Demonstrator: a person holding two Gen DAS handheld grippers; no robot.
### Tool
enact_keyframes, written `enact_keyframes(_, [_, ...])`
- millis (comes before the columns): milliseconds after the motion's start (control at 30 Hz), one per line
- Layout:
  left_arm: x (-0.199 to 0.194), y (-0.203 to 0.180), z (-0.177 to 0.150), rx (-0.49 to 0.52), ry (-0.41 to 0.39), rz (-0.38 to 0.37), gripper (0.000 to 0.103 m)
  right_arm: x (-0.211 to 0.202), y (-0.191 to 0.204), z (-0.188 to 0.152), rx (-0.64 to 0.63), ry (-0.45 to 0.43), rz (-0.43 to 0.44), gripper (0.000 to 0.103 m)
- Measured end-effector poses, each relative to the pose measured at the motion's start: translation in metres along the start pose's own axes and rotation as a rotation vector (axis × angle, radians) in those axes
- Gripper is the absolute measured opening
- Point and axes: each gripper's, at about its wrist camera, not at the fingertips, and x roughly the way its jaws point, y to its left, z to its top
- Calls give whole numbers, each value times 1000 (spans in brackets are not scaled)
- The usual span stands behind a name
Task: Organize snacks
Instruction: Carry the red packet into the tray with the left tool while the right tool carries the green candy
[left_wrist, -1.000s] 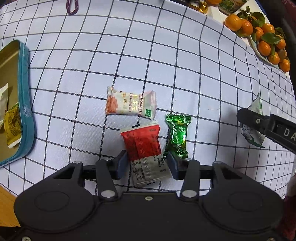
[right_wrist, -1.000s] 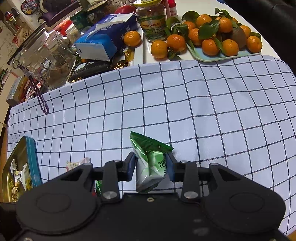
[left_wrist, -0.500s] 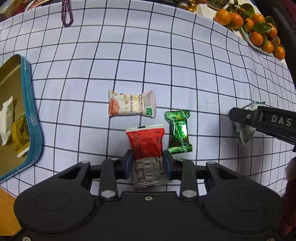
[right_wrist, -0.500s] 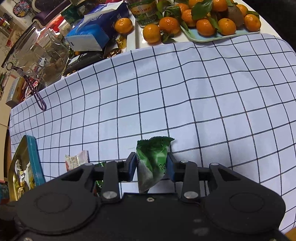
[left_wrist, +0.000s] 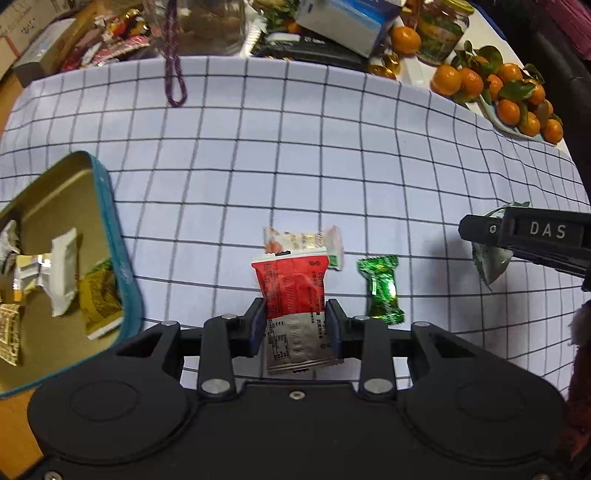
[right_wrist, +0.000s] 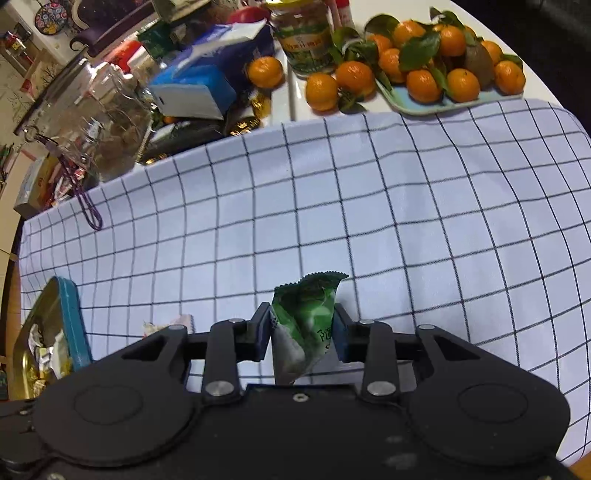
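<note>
Red-and-silver snack packet (left_wrist: 295, 306): clamped between both pads of the left gripper (left_wrist: 295, 328), red end pointing away from the camera, lifted clear of the checked tablecloth (left_wrist: 332, 166).
Left gripper: jaws had closed in onto the packet within the last second and then held that width; pads pressed on the packet's two long edges.
Green snack packet (right_wrist: 306, 325): crumpled, pinched between the pads of the right gripper (right_wrist: 301, 332), serrated end upward.
Right gripper: jaws had just closed slightly further on the green packet; also seen from the left wrist camera at the right edge (left_wrist: 491, 240), with the packet hanging below it.
White-and-orange snack packet (left_wrist: 303, 242): flat on the cloth, partly behind the held red packet.
Green foil candy (left_wrist: 380, 290): flat on the cloth, just right of the left gripper's finger.
Teal tin (left_wrist: 122, 266): open, gold interior, at the left edge of the cloth; several wrapped snacks inside.
Tray of mandarins (right_wrist: 424, 101): beyond the far edge of the cloth, leaves attached.
Tissue box (right_wrist: 199, 85): among the clutter behind the cloth, beside a glass jar (right_wrist: 107, 125).
</note>
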Motion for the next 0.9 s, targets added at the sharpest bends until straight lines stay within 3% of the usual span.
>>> enact_keyframes(167, [-10,11,-3,8,-45,55,42,1,20,0,-26,1,6,36])
enact_keyframes(467, [-26,35,-6,-35,-69,50,42,11,39,-5,-53,16,-22,36])
enact_keyframes(900, [-49,96,-14,-152,-117,107,43,27,62,-15,-44,42,-92,36])
